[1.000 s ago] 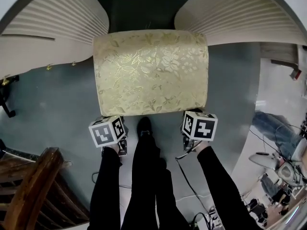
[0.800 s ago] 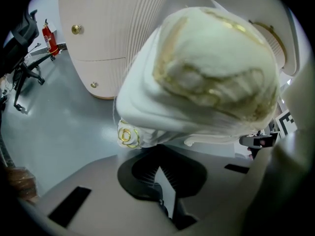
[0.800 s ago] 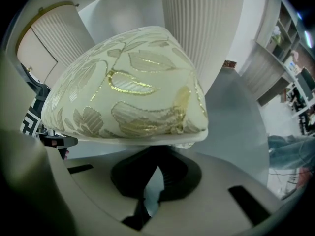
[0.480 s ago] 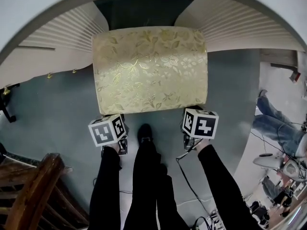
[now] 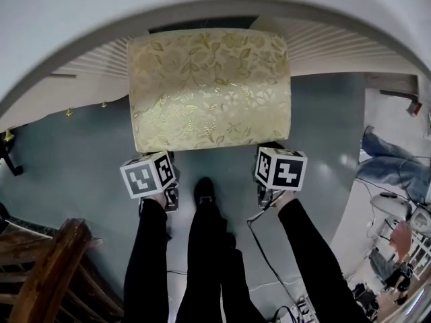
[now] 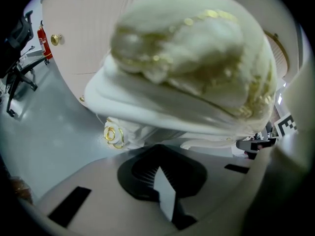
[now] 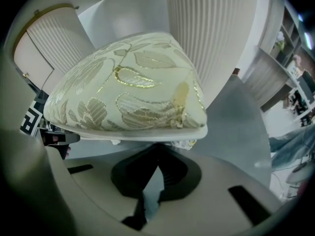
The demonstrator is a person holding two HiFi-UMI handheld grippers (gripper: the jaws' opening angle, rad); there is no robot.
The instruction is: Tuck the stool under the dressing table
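Gold-floral cushioned stool sat partly under the front edge of the white dressing table; we held left gripper and right gripper, jaws pressed together, at its near corners.

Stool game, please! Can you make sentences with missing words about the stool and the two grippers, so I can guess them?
1. The leaf pattern on top of the stool is ____ in colour.
2. In the head view, the left gripper and the right gripper are each at a near ____ of the stool.
3. The person's sleeves and trousers are ____.

Missing words: gold; corner; black.
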